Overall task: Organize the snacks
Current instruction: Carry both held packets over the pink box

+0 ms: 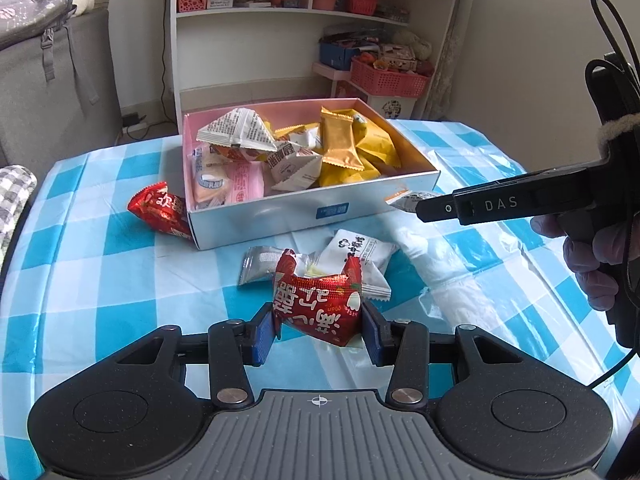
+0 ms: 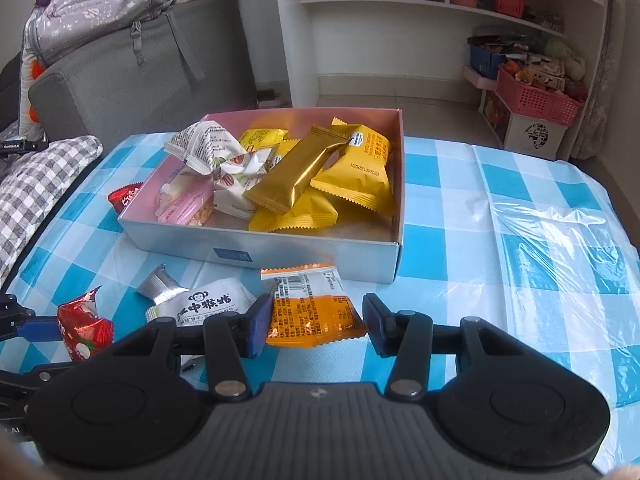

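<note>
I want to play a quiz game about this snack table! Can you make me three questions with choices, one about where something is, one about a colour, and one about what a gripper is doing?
1. Where does the second red snack packet lie?
A. inside the box
B. on the table against the box's outer wall
C. on the shelf

2. What colour is the long packet on top in the box?
A. gold
B. green
C. purple

3. What is the left gripper doing?
A. open over nothing
B. gripping a red packet
C. holding a cup

Answers: 1 B, it rests on the checked cloth beside the box; 2 A, its foil is gold; 3 B, the held red packet sits pinched between both pads.
</note>
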